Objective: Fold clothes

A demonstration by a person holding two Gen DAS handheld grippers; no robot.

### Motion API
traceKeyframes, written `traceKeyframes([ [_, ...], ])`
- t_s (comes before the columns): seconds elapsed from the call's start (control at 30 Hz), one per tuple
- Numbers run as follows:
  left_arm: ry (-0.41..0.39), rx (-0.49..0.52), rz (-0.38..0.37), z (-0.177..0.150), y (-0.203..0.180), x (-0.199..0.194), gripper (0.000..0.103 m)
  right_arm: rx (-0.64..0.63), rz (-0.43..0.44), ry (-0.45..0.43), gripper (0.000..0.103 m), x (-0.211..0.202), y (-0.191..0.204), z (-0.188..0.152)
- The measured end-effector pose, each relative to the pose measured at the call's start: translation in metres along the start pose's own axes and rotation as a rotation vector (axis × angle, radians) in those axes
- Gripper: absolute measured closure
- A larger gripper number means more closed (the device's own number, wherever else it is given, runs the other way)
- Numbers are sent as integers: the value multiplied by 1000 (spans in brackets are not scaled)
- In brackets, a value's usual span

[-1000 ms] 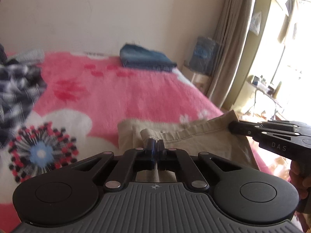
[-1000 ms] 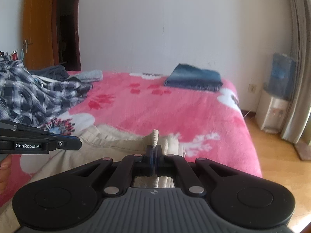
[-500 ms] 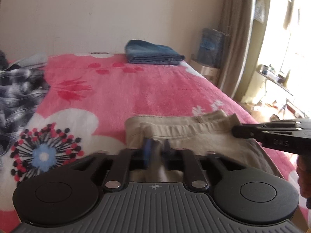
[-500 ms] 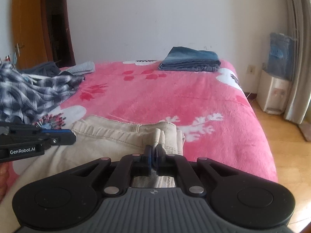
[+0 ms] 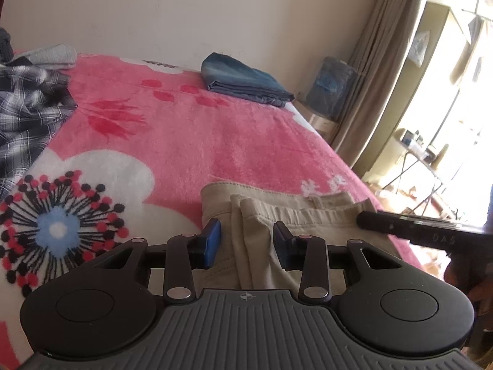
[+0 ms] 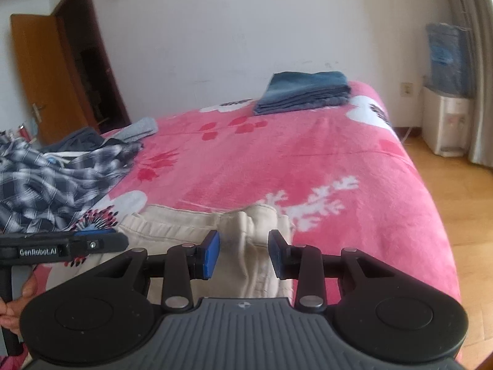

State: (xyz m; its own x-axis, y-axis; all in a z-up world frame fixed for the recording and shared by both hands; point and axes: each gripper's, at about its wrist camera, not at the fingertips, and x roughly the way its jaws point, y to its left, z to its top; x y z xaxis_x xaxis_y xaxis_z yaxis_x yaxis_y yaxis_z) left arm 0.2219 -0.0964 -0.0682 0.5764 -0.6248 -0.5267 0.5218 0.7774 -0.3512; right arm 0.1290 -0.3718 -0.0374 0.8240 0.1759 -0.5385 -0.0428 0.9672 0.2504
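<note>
Khaki trousers (image 5: 277,215) — ribbed, creased — lie on fleecy blanket (image 5: 185,141).

A bed with a pink floral blanket (image 6: 323,160) was set against a white wall (image 6: 246,30); a wooden door (image 6: 46,77), wooden floor (image 6: 456,191) and beige curtain (image 5: 379,71) were lit by daylight.

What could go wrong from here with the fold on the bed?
1. Both grippers, left and right, are open over raised ridges in the beige trousers; the bunched cloth may settle crooked.
2. The trousers lie near the blanket's edge and could slide toward the floor.
3. The plaid shirt lies close by and might snag the left gripper.
</note>
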Motion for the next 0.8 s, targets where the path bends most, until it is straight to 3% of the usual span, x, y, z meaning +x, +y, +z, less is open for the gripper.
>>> traceKeyframes([
  [0.27,10,-17,-24,-1,2,6,67,68,59,27,67,14,-12,2],
  [0.3,5,-16,-23,-1,2,6,68,73,67,28,71,14,-13,2],
  [0.37,-23,13,-12,-4,-2,2,79,57,72,24,83,12,-11,2],
  [0.43,-46,51,-5,-6,-8,-2,83,26,67,11,88,8,-6,1],
  [0.63,-91,98,21,-9,-20,-6,97,-21,45,-49,90,0,5,2],
  [0.8,-106,79,12,4,-22,-12,100,-12,47,-94,90,-9,7,9],
])
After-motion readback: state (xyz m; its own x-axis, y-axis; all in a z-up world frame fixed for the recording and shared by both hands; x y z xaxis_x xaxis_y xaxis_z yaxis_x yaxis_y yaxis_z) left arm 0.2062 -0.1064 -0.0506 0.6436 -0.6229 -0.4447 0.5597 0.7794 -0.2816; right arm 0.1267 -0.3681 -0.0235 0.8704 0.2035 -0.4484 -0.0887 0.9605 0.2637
